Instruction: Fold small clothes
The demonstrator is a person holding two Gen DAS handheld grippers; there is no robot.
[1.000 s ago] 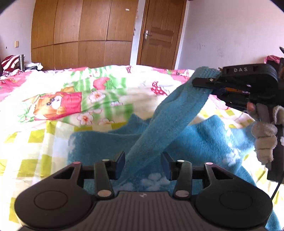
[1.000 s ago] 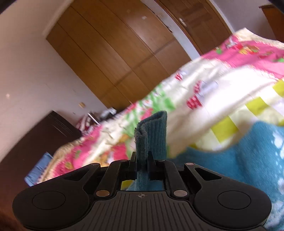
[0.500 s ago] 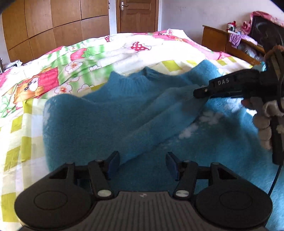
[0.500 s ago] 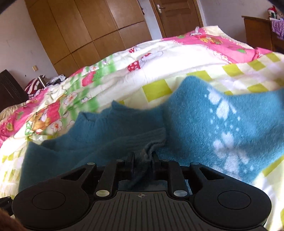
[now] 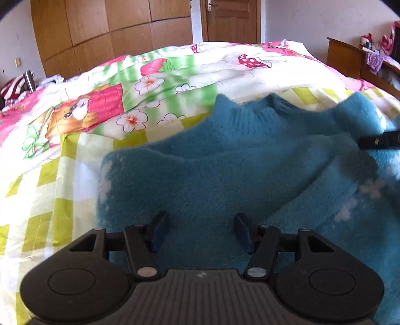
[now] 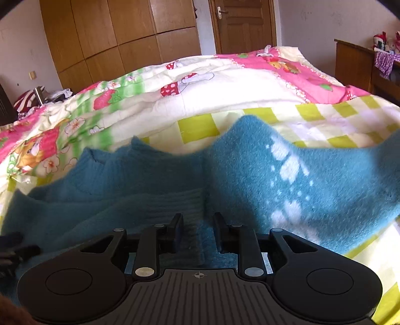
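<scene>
A fluffy blue sweater with white flower marks lies flat on the bedspread, neck toward the far side. One sleeve is folded across its body. The sleeve's ribbed cuff lies between the fingers of my right gripper, whose jaws are opening and no longer press on it. The right gripper's fingertip also shows at the right edge of the left wrist view. My left gripper hovers open low over the folded sleeve, with only flat cloth below its fingers.
The quilt, flowered and checked, covers the bed around the sweater. Behind it stand a wooden wardrobe and a door. A wooden dresser is at the right. Striped clothes lie at the far left.
The right gripper brought the raised sleeve down across the sweater and parted its jaws off the cuff. The left gripper sank closer to the sweater and spread a little wider.
</scene>
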